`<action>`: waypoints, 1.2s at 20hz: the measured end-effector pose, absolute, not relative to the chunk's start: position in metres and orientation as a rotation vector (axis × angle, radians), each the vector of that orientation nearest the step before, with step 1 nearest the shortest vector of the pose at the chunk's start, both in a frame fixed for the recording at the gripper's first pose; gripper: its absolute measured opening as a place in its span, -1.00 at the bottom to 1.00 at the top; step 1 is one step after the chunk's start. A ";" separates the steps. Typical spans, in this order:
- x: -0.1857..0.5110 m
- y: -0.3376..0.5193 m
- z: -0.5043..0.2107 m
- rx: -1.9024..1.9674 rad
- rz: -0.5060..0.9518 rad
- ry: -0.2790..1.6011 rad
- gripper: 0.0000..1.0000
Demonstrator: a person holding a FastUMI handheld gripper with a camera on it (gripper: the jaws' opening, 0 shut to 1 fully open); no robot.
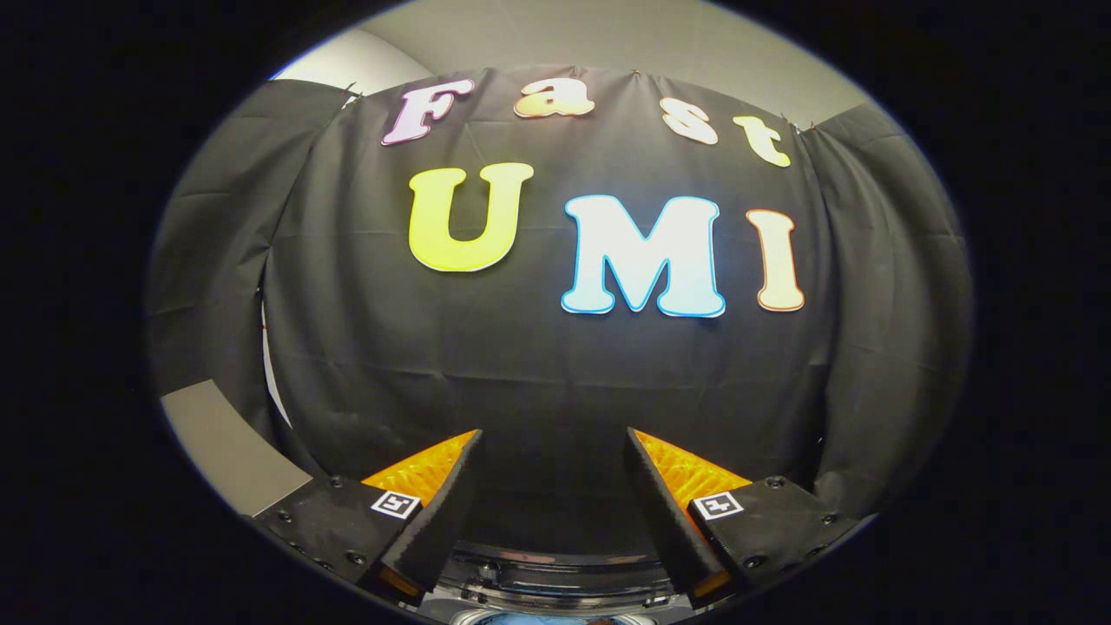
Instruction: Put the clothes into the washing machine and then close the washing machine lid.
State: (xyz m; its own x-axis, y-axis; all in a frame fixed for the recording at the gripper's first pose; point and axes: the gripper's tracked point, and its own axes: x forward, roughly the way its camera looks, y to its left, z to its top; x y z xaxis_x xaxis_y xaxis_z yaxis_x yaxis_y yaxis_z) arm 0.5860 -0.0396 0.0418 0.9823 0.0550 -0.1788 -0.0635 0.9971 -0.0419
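We have the gripper (pixel 553 451) spread, nothing between its fingers, aimed at the booth's cloth wall. Washing machine (pixel 555 586) rim sits just below the fingers. Clothes hard to make out; likely soft and limp, so pinch a bunched fold.

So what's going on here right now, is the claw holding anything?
No. The claw is open and empty, its fingers spread apart with nothing between them, pointed at the black cloth wall of the booth. Just below the fingers, the top rim of the washing machine peeks into view. No clothes are visible, so whether they are in yet cannot be told.
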 end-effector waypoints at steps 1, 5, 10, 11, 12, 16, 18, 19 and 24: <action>0.590 -0.044 0.036 -0.042 0.044 0.194 0.96; 0.597 -0.053 0.017 -0.025 0.005 0.243 0.97; 0.588 -0.052 -0.006 -0.034 0.000 0.297 0.97; 0.586 -0.052 -0.012 -0.034 0.000 0.310 0.97; 0.582 -0.051 -0.018 -0.032 0.002 0.321 0.97; 0.570 -0.050 -0.027 0.060 0.008 0.333 0.92; 0.564 -0.047 -0.030 0.046 0.012 0.325 0.92; 0.561 -0.047 -0.029 0.029 0.016 0.321 0.93; 0.539 -0.048 -0.027 0.032 0.017 0.298 0.94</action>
